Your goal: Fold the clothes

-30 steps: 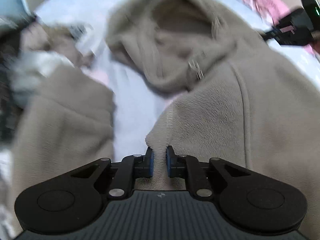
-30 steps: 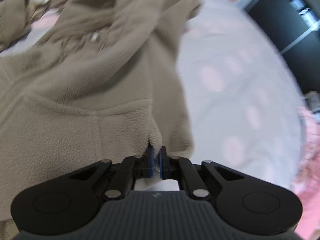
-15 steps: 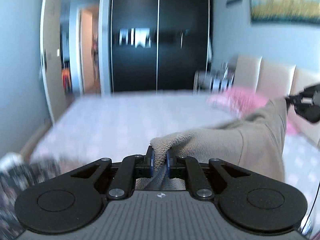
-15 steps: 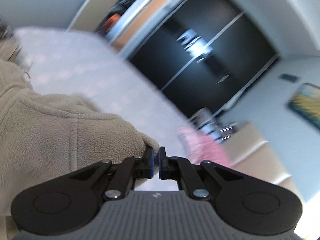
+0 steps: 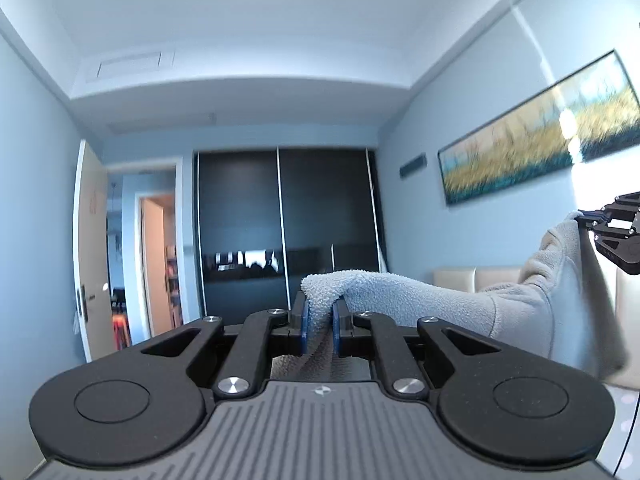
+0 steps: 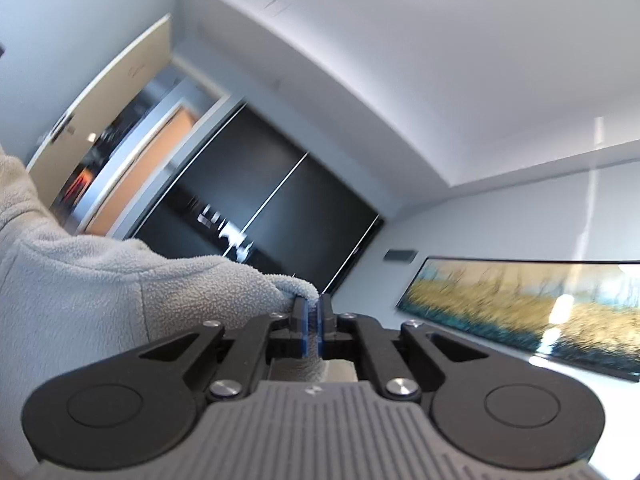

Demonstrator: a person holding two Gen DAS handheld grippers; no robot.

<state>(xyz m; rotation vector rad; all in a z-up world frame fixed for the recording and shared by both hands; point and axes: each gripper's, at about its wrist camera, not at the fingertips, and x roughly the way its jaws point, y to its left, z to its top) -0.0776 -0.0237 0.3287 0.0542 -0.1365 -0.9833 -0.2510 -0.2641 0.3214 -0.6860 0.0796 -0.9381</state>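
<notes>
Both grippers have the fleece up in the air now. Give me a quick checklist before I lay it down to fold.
1. Left gripper shut on fleece garment: ok.
2. Right gripper shut on the fleece edge: ok.
3. Fabric spans between both grippers: ok, slightly slack.
4. Garment hanging untwisted: cannot tell, lower part out of view.
5. Landing spot on the bed: cannot tell, both cameras face the dark wardrobe.

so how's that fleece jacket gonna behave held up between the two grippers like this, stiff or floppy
Probably floppy: the fleece jacket sags between the left gripper and the right gripper, its body hanging below the clamped edge. The thick pile likely grips the pads well, so slipping seems unlikely. Looks bulky, perhaps moderately heavy.
</notes>
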